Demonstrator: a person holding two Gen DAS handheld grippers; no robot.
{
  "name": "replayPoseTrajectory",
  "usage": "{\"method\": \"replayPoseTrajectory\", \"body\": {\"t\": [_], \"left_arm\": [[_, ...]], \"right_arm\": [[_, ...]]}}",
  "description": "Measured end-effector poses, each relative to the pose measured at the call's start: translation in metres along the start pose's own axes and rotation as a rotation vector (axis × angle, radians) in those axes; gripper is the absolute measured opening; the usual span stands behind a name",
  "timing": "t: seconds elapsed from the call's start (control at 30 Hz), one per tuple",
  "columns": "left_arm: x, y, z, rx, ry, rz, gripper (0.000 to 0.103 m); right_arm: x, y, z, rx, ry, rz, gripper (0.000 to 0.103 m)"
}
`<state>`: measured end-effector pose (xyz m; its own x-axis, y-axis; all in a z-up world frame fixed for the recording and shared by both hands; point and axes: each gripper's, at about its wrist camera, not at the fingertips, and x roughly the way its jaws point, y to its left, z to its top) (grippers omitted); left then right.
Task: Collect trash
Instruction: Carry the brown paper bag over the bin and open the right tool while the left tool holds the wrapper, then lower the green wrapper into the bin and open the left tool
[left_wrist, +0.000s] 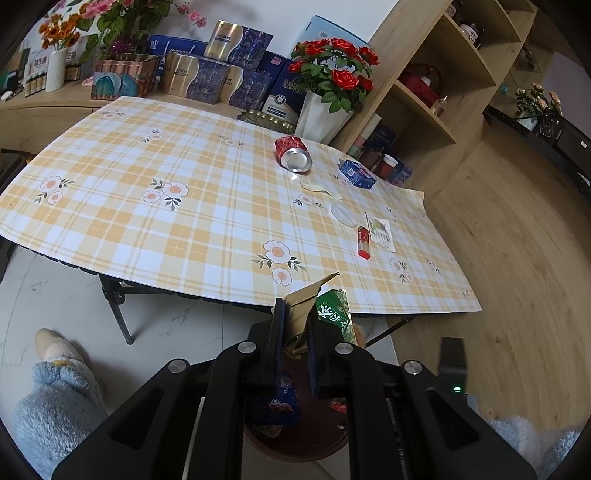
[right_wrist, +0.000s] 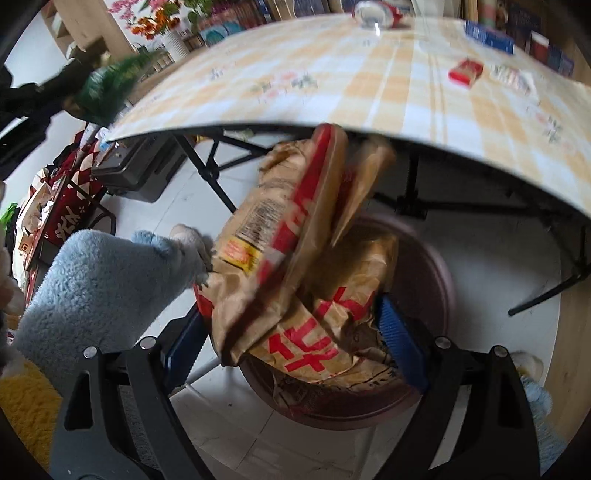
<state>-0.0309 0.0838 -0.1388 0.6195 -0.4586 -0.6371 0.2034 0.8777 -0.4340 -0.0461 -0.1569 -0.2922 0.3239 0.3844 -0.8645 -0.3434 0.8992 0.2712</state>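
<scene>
Left claw (left_wrist: 295, 325): jaws all but closed; clamped on a flattened carton scrap (left_wrist: 312, 295), tan cardboard inside, green print on its right side; the scrap stands up between the two dark fingers (left_wrist: 277, 332), just in front of the near edge of the bench (left_wrist: 207, 206)
Right claw (right_wrist: 295, 325): jaws spread wide, blue ribbed pads (right_wrist: 400, 343) on either side of a crumpled brown paper bag (right_wrist: 295, 258) with red characters; the bag fills the gap; whether the pads press on it or merely flank it cannot be told, the view being blurred
Bin (right_wrist: 439, 280): round, dark brown, on the white floor below the near edge of the bench; the brown paper bag sits over its mouth, its upper end rising in front of the bench edge; in the left wrist view the same bin (left_wrist: 295, 443) shows beneath the left claw, with wrappers inside
Bench: covered by a yellow-and-white check cloth with flower print; folding black legs below
Trash on bench, relative to the crushed red can (left_wrist: 293, 153): the can lies on its side toward the far right of the cloth; a blue small box (left_wrist: 357, 173) just right of it; a cream paper strip (left_wrist: 317, 188) near it on the near side; a clear round lid (left_wrist: 343, 216) nearer still; a red lighter (left_wrist: 363, 242) and a white printed packet (left_wrist: 382, 232) side by side, nearest the front edge
Behind the can: a white vase of red roses (left_wrist: 332, 74); gift boxes (left_wrist: 218, 70) stacked to its left
Person: pale blue fleece sleeve (right_wrist: 99, 291) left of the bag; fleece slipper (left_wrist: 55, 347) on the floor left of the bin
</scene>
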Motion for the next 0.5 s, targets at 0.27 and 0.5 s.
{"method": "replayPoseTrajectory", "body": {"t": [0.27, 0.5], "left_arm": [[0.007, 0.003, -0.002, -0.011, 0.015, -0.002, 0.011], [0.015, 0.003, -0.007, 0.003, 0.041, -0.008, 0.011]], "right_arm": [[0.021, 0.0, -0.004, -0.009, 0.067, -0.017, 0.083], [0.005, -0.012, 0.003, 0.042, -0.011, -0.044, 0.09]]}}
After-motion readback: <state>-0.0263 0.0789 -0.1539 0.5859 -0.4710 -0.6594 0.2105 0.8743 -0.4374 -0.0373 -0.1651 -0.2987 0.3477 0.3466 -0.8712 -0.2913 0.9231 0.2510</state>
